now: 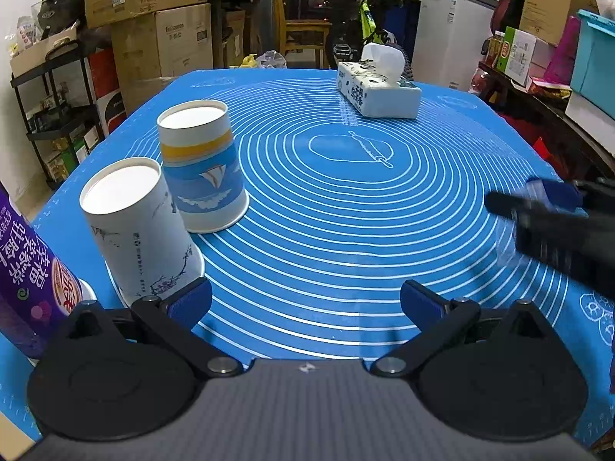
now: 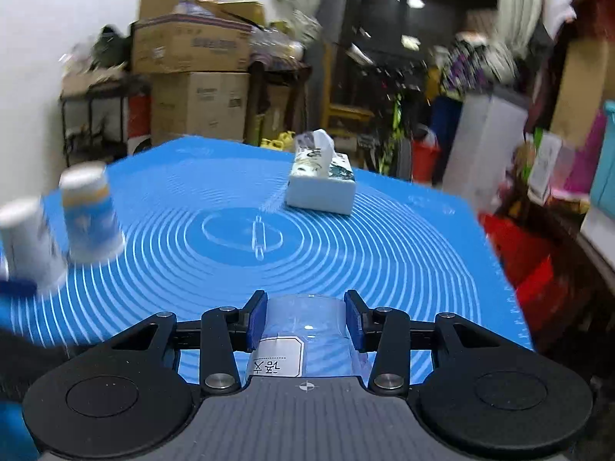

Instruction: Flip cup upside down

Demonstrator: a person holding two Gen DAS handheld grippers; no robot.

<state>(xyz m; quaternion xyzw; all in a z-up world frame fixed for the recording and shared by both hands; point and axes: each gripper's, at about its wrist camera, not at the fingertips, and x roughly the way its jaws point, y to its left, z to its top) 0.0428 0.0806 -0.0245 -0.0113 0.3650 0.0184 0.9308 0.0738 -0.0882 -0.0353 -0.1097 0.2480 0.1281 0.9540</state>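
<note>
My right gripper [image 2: 306,317] is shut on a clear plastic cup [image 2: 307,330] with a white label, held above the blue mat [image 2: 346,253]. In the left wrist view the right gripper [image 1: 538,207] appears blurred at the right edge with the clear cup [image 1: 507,238] in it. My left gripper [image 1: 305,299] is open and empty, low over the mat [image 1: 346,211]. Two paper cups stand upside down at the left: a blue and yellow one [image 1: 201,165] and a white one [image 1: 138,230]. Both also show blurred in the right wrist view, blue [image 2: 90,219] and white [image 2: 30,242].
A tissue box [image 1: 378,90] sits at the far side of the mat, also in the right wrist view [image 2: 323,184]. A purple can [image 1: 27,280] stands at the left edge. Cardboard boxes [image 1: 153,19], shelves and clutter surround the table.
</note>
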